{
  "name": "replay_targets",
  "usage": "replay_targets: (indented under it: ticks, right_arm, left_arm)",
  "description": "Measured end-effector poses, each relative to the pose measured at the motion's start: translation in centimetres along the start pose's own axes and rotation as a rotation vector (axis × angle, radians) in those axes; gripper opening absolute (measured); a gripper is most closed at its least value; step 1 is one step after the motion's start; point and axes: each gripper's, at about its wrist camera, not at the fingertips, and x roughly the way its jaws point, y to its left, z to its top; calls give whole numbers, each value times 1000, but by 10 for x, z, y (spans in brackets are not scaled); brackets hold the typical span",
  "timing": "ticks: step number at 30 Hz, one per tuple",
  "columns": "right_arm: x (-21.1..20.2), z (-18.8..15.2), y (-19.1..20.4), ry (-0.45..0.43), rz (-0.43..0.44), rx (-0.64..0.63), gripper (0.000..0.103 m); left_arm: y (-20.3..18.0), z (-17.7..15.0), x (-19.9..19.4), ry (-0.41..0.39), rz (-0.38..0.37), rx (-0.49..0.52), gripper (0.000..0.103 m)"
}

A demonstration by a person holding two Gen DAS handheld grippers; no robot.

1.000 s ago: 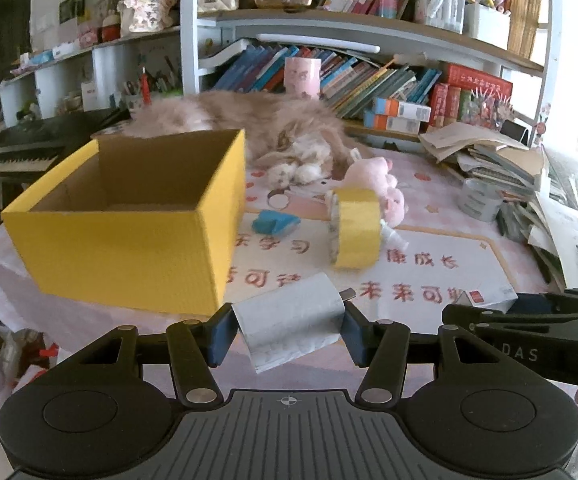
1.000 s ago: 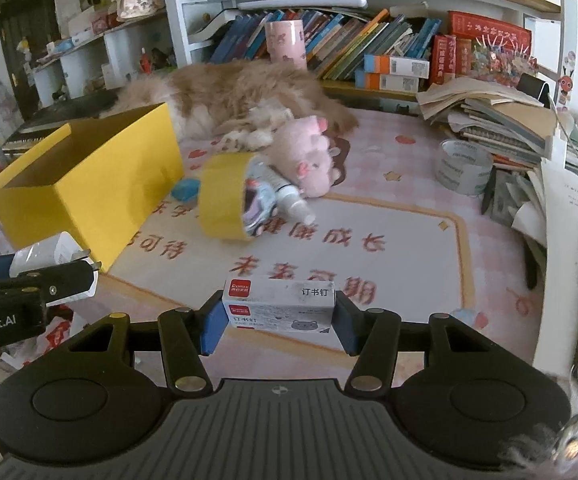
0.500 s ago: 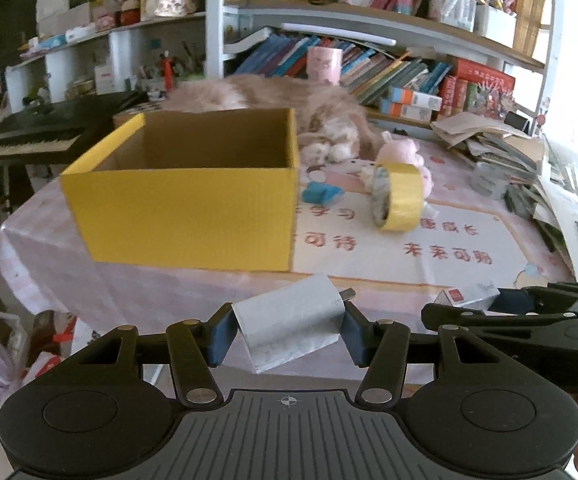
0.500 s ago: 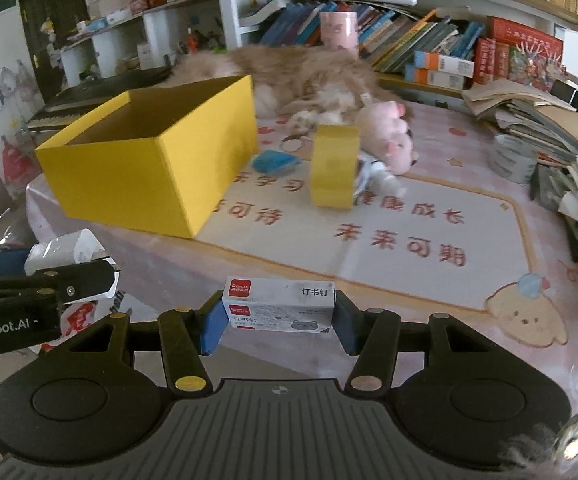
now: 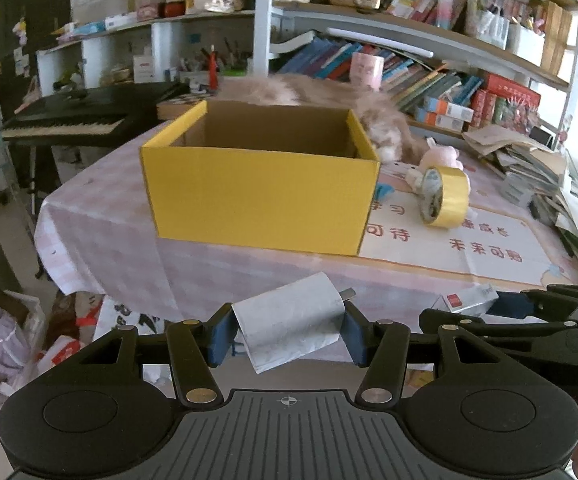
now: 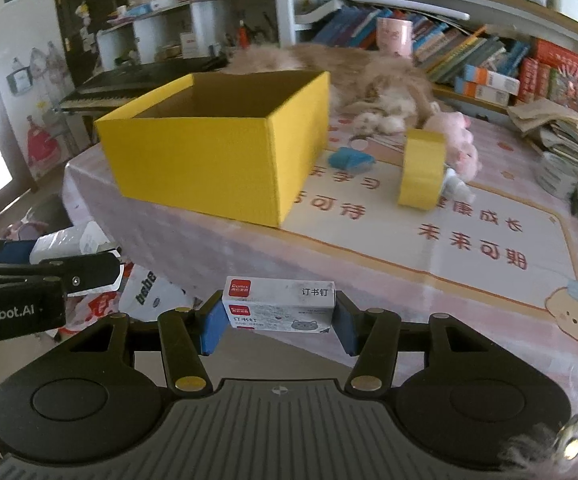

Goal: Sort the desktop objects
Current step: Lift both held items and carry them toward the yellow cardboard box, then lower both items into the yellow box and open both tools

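Observation:
My left gripper (image 5: 289,330) is shut on a white charger plug (image 5: 291,322), held off the table's near edge. My right gripper (image 6: 279,322) is shut on a white staples box (image 6: 279,304) with a red label; the same gripper also shows at the right of the left wrist view (image 5: 485,304). An open yellow box (image 5: 259,178) (image 6: 217,148) stands on the table ahead of both. Right of it lie a blue object (image 6: 349,159), a roll of yellow tape (image 5: 445,198) (image 6: 421,170) on edge and a pink plush toy (image 6: 455,140).
A fluffy cat (image 6: 369,76) lies behind the box. A pink checked cloth (image 5: 101,216) covers the table. Piled papers and books (image 5: 529,160) crowd the right side, shelves of books (image 5: 429,76) stand behind, a keyboard (image 5: 69,120) at left. Bags (image 5: 1,320) lie on the floor.
Both grippers have moved left along the table's near edge and back from it, keeping their loads. The yellow box now sits straight ahead instead of to the left.

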Motion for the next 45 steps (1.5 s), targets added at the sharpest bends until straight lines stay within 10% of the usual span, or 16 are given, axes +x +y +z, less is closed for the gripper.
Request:
replay_targets:
  ticks: [31,45]
  right_arm:
    - [11,14,47,1,54,-103,52]
    - [34,113,32,-119,165,-193,52]
  left_arm:
    - [38,-3,-6,-13,26,-40,55]
    - [51,83,15,-161,65,-15,55]
